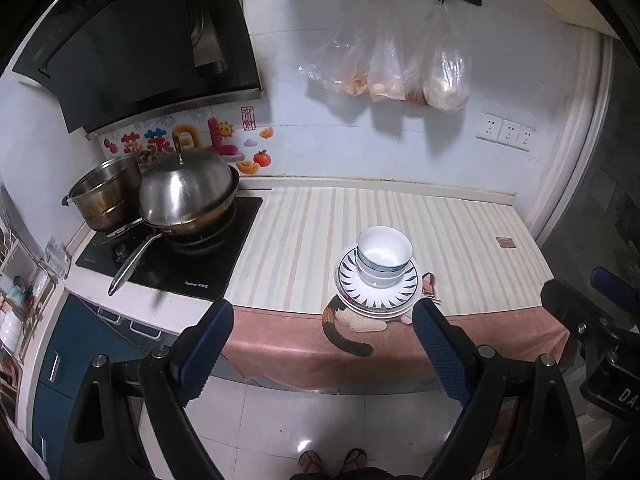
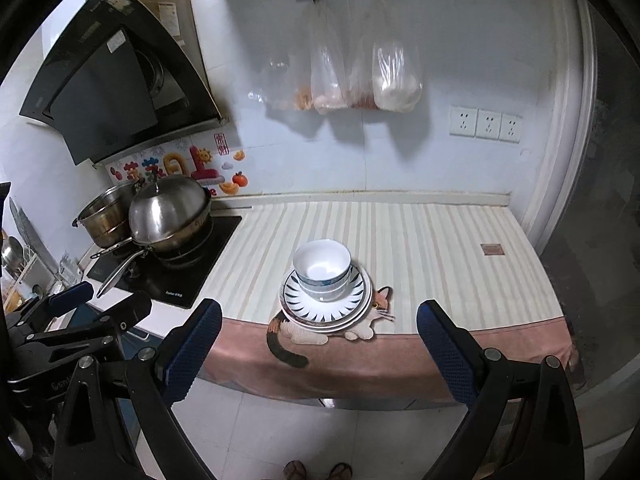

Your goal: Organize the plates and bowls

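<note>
A stack of white plates with a black leaf-pattern rim (image 1: pixel 394 292) (image 2: pixel 352 300) sits near the front edge of the striped counter. Stacked white bowls with blue bands (image 1: pixel 383 254) (image 2: pixel 322 268) stand on the top plate. My left gripper (image 1: pixel 324 316) is open and empty, held back from the counter over the floor, with the stack just beyond its right finger. My right gripper (image 2: pixel 320 316) is open and empty, also back from the counter, with the stack ahead between its fingers. Each gripper shows at the edge of the other's view.
A striped cloth with a pink border and a cat picture (image 2: pixel 376 316) covers the counter (image 1: pixel 460 232). On the left, a hob (image 1: pixel 172 264) carries a lidded wok (image 1: pixel 186 194) and a steel pot (image 1: pixel 106 196). Plastic bags (image 2: pixel 360 80) hang on the wall. A tiled floor lies below.
</note>
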{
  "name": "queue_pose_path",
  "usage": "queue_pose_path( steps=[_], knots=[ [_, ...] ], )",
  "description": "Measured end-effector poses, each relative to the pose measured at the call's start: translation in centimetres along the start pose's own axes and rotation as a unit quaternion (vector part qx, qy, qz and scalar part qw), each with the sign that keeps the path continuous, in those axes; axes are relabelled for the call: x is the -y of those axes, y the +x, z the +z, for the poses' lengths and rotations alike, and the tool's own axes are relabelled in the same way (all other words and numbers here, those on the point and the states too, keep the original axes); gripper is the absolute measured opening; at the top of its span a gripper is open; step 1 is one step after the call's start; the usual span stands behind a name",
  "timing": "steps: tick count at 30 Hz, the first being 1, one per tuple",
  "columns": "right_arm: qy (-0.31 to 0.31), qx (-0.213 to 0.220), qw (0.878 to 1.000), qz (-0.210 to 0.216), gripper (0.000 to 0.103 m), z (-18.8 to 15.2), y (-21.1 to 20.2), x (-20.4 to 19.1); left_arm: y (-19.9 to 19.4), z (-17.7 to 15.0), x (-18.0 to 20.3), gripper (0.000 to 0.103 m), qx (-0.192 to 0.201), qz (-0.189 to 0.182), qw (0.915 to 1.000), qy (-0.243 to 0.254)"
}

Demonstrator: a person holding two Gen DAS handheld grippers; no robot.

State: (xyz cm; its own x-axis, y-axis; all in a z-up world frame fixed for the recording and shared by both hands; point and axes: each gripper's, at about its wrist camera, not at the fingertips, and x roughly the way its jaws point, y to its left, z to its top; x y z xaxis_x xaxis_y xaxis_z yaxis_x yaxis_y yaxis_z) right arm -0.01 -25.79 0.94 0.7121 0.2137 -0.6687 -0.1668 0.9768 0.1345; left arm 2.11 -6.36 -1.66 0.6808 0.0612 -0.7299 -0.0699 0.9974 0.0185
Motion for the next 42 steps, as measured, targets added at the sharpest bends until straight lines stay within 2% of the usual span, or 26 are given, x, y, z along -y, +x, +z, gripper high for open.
queue_pose_path(
  steps=[10, 42],
  knots=[
    [-0.001, 0.019, 1.0, -0.022, 0.1, -0.7, -2.4, -1.7, -1.5, -0.4, -0.9, 0.092, 0.014, 0.0, 0.9999, 0.006],
    [0.015, 0.018, 0.999, -0.038, 0.1, -1.2, -2.9, -2.6, -2.0, -0.5, -1.5, 0.092, 0.021, -0.001, 0.9997, 0.007]
  ],
)
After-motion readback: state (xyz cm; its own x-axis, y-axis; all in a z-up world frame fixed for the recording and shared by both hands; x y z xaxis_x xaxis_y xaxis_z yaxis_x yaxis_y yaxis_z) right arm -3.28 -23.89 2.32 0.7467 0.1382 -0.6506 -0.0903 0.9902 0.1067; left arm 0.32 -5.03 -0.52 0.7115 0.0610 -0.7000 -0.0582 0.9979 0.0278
